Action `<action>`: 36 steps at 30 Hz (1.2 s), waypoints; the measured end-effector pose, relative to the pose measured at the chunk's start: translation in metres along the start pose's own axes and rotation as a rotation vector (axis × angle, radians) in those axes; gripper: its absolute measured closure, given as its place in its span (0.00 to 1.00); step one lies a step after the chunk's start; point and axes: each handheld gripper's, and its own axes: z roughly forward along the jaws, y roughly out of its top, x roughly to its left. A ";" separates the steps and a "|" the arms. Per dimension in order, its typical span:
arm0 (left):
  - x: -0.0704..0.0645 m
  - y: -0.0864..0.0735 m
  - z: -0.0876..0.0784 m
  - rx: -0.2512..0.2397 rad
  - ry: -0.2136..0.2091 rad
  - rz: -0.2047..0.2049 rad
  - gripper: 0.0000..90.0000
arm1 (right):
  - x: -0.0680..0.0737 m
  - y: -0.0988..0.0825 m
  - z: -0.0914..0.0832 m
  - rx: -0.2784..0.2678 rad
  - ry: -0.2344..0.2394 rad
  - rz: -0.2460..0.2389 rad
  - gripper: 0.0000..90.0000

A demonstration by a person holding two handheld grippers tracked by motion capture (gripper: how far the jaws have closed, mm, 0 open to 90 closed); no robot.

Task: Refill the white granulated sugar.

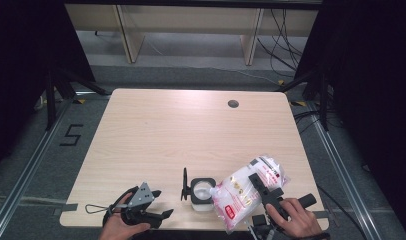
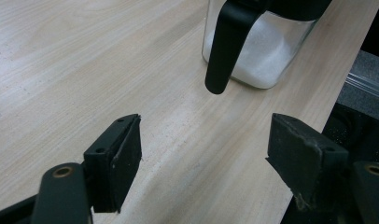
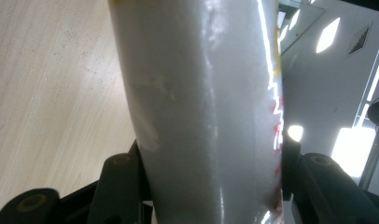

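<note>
Bag (image 1: 246,192) is clamped in the right fingers (image 1: 261,186), tilted with its low end just beside the jar (image 1: 201,194); left fingers (image 1: 158,206) sit apart, empty.

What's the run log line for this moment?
right tongs: shut on bag, tilted over jar | left tongs: open, empty | jar: open, partly filled, on table
</note>
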 end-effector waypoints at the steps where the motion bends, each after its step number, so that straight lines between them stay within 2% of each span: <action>1: -0.002 0.000 0.001 -0.018 -0.011 -0.018 0.29 | 0.000 0.000 0.000 0.002 0.000 0.003 0.59; 4: 0.000 0.000 0.000 -0.005 -0.004 -0.001 0.29 | 0.000 0.000 0.000 0.003 -0.002 0.004 0.59; 5: 0.000 0.000 0.000 -0.008 -0.003 0.002 0.29 | -0.001 0.000 0.000 -0.006 -0.005 -0.013 0.59; 6: -0.001 0.000 0.001 -0.029 -0.012 -0.022 0.29 | -0.001 0.000 0.000 -0.006 -0.005 -0.013 0.59; 10: -0.001 0.000 0.002 -0.034 -0.013 -0.008 0.29 | -0.002 0.001 0.000 -0.015 -0.010 -0.022 0.59; 12: 0.001 0.000 0.002 -0.021 -0.016 0.015 0.29 | -0.002 0.001 0.000 -0.015 -0.013 -0.023 0.59; 13: 0.002 0.001 0.001 0.001 -0.007 0.029 0.29 | -0.002 0.001 0.000 -0.014 -0.015 -0.023 0.59; 15: 0.001 0.000 0.001 -0.011 -0.010 0.010 0.29 | -0.002 0.001 0.000 -0.015 -0.018 -0.020 0.59; 16: 0.000 0.000 0.002 -0.012 -0.005 -0.015 0.29 | -0.002 0.001 0.000 -0.017 -0.022 -0.020 0.59; 17: 0.000 0.000 0.002 -0.017 -0.009 -0.019 0.29 | -0.002 0.001 0.000 -0.010 -0.011 -0.013 0.59; 20: 0.000 0.000 0.002 -0.016 -0.009 -0.021 0.29 | -0.001 0.001 0.000 -0.014 -0.017 -0.007 0.59; 22: 0.001 0.000 0.001 -0.008 -0.005 -0.009 0.29 | 0.000 0.002 0.000 -0.014 -0.012 -0.002 0.59; 23: -0.001 0.000 0.002 -0.030 -0.015 -0.034 0.29 | -0.001 0.002 0.000 -0.012 -0.007 -0.005 0.59; 25: -0.001 0.000 0.002 -0.030 -0.015 -0.031 0.29 | -0.002 0.002 0.000 -0.014 -0.011 -0.020 0.59; 28: -0.001 0.000 0.002 -0.032 -0.012 -0.026 0.29 | -0.001 0.001 0.000 -0.016 -0.020 -0.015 0.59; 29: -0.001 0.000 0.002 -0.032 -0.012 -0.025 0.29 | 0.000 0.001 -0.002 -0.004 -0.017 0.001 0.59; 32: 0.000 0.000 0.002 -0.032 -0.015 -0.019 0.29 | -0.004 0.003 -0.002 -0.017 -0.029 -0.032 0.59; 34: -0.001 0.000 0.002 -0.032 -0.012 -0.027 0.29 | -0.004 0.004 -0.002 -0.019 -0.033 -0.033 0.59; 35: -0.001 0.000 0.002 -0.032 -0.013 -0.023 0.29 | -0.003 0.004 -0.003 -0.008 -0.031 -0.018 0.59; 36: 0.001 0.000 0.001 -0.008 -0.005 -0.008 0.29 | -0.004 0.004 -0.003 -0.012 -0.034 -0.030 0.59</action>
